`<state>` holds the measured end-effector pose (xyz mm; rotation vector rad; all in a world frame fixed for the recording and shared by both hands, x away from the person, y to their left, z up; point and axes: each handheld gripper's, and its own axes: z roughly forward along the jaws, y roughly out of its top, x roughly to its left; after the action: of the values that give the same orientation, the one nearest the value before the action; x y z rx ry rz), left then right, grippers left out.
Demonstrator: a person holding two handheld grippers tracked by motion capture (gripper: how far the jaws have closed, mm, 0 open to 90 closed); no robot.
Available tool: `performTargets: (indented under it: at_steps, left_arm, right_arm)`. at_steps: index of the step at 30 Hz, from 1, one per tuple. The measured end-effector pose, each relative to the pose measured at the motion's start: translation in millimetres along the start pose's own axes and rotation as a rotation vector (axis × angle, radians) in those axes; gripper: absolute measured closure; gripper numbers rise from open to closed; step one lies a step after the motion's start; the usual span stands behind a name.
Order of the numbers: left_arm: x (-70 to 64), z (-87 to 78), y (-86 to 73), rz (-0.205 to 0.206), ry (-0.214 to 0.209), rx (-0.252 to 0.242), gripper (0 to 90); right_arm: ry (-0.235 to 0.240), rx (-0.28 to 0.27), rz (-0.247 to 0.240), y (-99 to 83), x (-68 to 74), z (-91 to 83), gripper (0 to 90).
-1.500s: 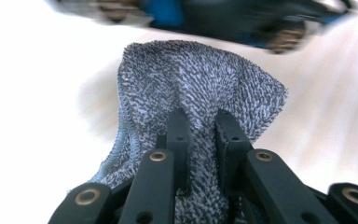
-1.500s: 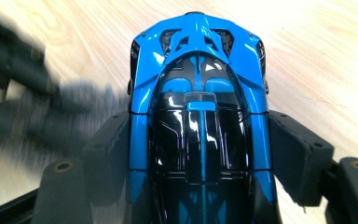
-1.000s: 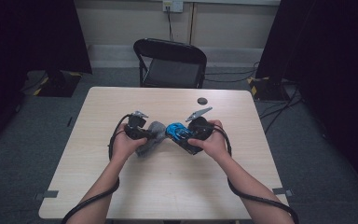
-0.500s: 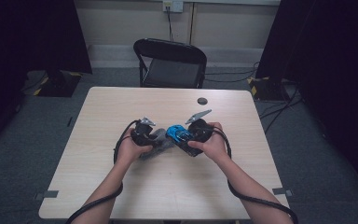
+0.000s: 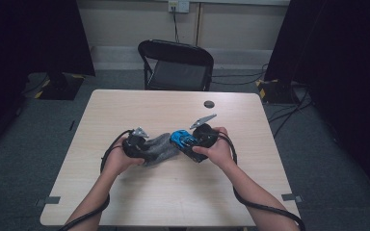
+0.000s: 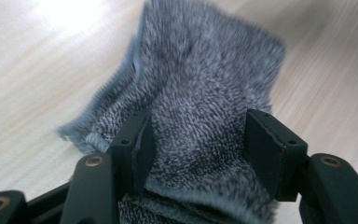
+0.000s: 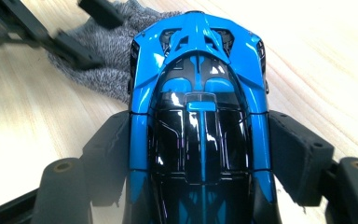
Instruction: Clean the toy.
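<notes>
Light wooden desk [image 5: 173, 192] in the middle of a grey carpeted floor [image 5: 327, 159], dark curtains to either side. Black folding chair [image 5: 176, 65] at the far edge, pushed up close. Small dark round disc [image 5: 209, 104] near the far right of the desktop, well apart from everything else.

Near the centre of the desk, a grey fuzzy cloth [image 5: 160, 147] — crumpled, lying flat on the wood, between the two hands. In the left gripper view the same cloth [image 6: 200, 93] spread ahead of and under the jaws, a hemmed edge showing at its left side.

Just right of the cloth, a blue and black toy car [image 5: 183, 140], its nose toward the cloth. In the right gripper view the car [image 7: 200, 116] seen from above, glossy, its far end just over the edge of the cloth [image 7: 102, 65].

Left claw [image 5: 150, 149] held in the left hand [image 5: 115, 161], low over the cloth. Jaws part open in the left gripper view [image 6: 198, 144], standing apart with pile between them, the left jaw against a fold — no firm pinch to be seen.

Right claw [image 7: 198, 163] held in the right hand [image 5: 219, 151], closed onto the toy car — both jaws pressed against the car's flanks at mid-body. Left claw's jaws also visible at the top left of the right gripper view, over the cloth.
</notes>
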<state>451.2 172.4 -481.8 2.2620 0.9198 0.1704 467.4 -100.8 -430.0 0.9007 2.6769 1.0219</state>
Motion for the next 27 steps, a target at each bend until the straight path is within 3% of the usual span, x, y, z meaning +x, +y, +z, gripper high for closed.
performTargets:
  at_steps: [1,3,6,8,10,12,15,16,20,22,24,27]
  left_arm:
    - [-0.9,1.3,-0.5,0.007,0.008,-0.006,49.3]
    - [-2.5,1.8,0.2,0.000,0.006,-0.008,65.7]
    - [-6.0,0.5,7.4,0.006,0.037,0.018,79.3]
    - [-7.1,-2.2,12.8,-0.032,0.022,-0.019,82.8]
    - [-9.9,-4.7,19.1,-0.030,0.031,-0.050,83.4]
    - [-14.3,-4.5,25.4,-0.025,0.032,-0.037,83.6]
    - [-17.2,2.5,28.3,0.023,0.058,0.024,82.7]
    - [-15.8,6.7,26.1,0.043,0.068,0.002,79.9]
    - [-9.7,17.7,19.0,0.022,0.028,-0.025,53.2]
    - [-10.4,19.6,18.4,0.050,0.037,-0.032,44.5]
    - [-10.4,20.9,18.3,0.067,0.029,-0.026,42.3]
    - [-9.9,23.1,13.6,0.090,0.023,-0.053,46.7]
  right_arm:
    - [0.003,0.000,0.000,0.4,0.2,0.2,28.2]
    - [0.001,0.001,-0.004,1.4,1.6,0.1,28.2]
    - [0.004,0.005,-0.011,2.4,2.2,-0.2,28.2]
    - [0.004,0.004,-0.010,2.1,2.5,-0.3,28.2]
    - [0.007,0.003,-0.009,1.1,2.6,-0.2,28.2]
    - [0.007,0.002,-0.012,0.5,2.6,-0.1,28.2]
    - [0.006,0.005,-0.008,-1.1,1.7,-0.3,28.2]
    - [0.004,0.002,-0.003,-1.5,0.9,-0.9,28.2]
    - [0.001,0.002,0.001,-3.3,-2.1,-3.5,28.2]
    - [-0.003,0.002,0.004,-3.9,-3.0,-4.6,28.2]
    - [-0.005,-0.001,0.007,-4.4,-4.0,-4.8,28.2]
    - [-0.007,-0.001,0.006,-4.9,-4.3,-4.4,28.2]
